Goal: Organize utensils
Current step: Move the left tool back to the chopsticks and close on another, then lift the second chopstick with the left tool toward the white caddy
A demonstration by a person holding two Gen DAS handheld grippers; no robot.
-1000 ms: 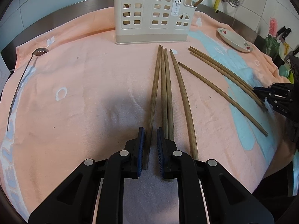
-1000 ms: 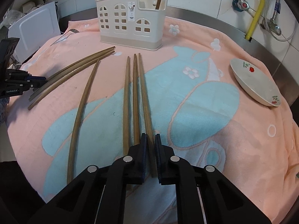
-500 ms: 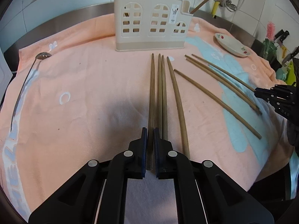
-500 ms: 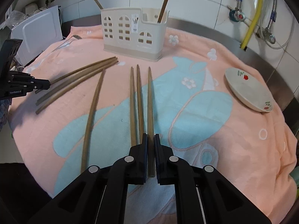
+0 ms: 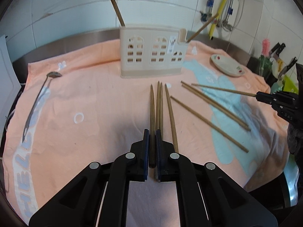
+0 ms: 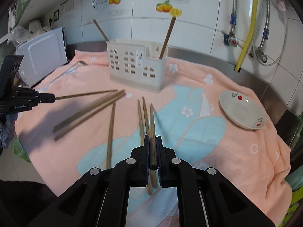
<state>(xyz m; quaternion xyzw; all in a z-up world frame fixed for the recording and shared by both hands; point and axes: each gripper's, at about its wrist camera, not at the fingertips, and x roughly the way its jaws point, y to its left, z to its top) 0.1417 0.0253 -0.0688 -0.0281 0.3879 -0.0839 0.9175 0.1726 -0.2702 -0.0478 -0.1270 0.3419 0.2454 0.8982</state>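
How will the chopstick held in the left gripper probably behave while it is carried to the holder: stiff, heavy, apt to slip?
The chopstick looks like thin wood and stays straight though clamped only at its thick end, so probably stiff and light. The left gripper grips it near one end, so the long free part may swing or pivot. Its round shaft could roll on the towel if dropped.

Steel counter (image 6: 265, 87), peach towel (image 5: 98, 102) bearing chopsticks (image 5: 206, 123), caddy (image 5: 151, 54), dish (image 6: 242, 111), ladle (image 5: 36, 104)

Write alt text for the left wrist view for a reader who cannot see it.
The left gripper is shut on a wooden chopstick above a peach towel where more chopsticks lie loose. Behind them stands a cream utensil holder with two chopsticks in it; a spoon lies left, and the right gripper holds another chopstick at right.
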